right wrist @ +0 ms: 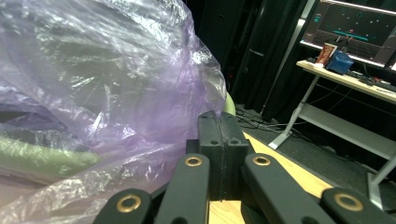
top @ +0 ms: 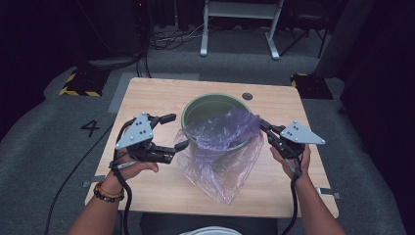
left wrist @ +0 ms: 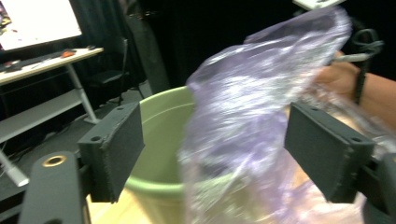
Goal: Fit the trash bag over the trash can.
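A pale green bucket (top: 205,100) (left wrist: 159,140) stands in the middle of the wooden table (top: 147,93). A thin purple plastic bag (top: 220,147) (left wrist: 261,93) (right wrist: 93,70) drapes over its near rim and hangs down onto the table. My right gripper (top: 262,126) (right wrist: 223,135) is shut on the bag's right edge, holding that side up at the rim. My left gripper (top: 175,131) (left wrist: 222,149) is open wide at the bag's left edge; the film shows between its pads (left wrist: 116,144), which do not press on it.
A small round hole (top: 247,96) sits in the table's far right. Beyond the table are a white desk frame (top: 240,19), floor cables (top: 171,39) and yellow-black striped blocks (top: 78,83). A white rounded object (top: 210,230) pokes in at the near edge.
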### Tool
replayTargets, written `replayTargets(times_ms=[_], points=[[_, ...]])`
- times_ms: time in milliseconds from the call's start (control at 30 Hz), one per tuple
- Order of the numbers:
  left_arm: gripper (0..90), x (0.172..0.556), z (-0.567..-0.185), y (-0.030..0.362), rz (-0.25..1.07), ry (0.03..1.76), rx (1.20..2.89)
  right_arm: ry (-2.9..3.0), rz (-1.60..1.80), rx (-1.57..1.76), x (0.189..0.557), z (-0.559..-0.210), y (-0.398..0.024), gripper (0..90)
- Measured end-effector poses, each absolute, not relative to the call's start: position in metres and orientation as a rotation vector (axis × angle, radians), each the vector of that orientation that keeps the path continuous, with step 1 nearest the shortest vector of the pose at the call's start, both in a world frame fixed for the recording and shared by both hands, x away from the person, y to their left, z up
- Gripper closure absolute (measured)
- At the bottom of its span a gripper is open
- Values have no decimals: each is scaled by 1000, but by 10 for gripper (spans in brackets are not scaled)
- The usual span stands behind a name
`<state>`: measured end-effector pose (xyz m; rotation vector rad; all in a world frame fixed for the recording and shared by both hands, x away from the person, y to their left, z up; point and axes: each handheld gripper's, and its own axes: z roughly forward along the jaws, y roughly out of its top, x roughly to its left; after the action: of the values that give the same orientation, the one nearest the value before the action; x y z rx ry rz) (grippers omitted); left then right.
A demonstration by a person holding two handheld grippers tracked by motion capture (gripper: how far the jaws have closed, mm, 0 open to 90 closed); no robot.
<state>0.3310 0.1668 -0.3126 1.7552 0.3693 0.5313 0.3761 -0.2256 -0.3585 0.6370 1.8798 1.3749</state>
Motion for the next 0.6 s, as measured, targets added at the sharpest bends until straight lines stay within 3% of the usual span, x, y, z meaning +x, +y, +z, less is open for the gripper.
replayTargets(times_ms=[133,267,367,400,500,600], points=[[187,332,-315,152,601,388,1817,1886,1404,605,373,-356,-223,900],[291,346,-320,146,679,460,1873,1882,1446,584,374,-355,-225,900],[521,362,-324,153,688,484,1896,1884,1449,590,376,-355,-229,900],[652,366,-325,155,703,480,1918,1881,1455,593,377,-355,-230,900],[871,375,-328,161,707,472,1928,1880,1484,589,381,-355,-233,900],[900,380,-329,165,700,463,1931,1875,1500,592,386,-356,-233,900]])
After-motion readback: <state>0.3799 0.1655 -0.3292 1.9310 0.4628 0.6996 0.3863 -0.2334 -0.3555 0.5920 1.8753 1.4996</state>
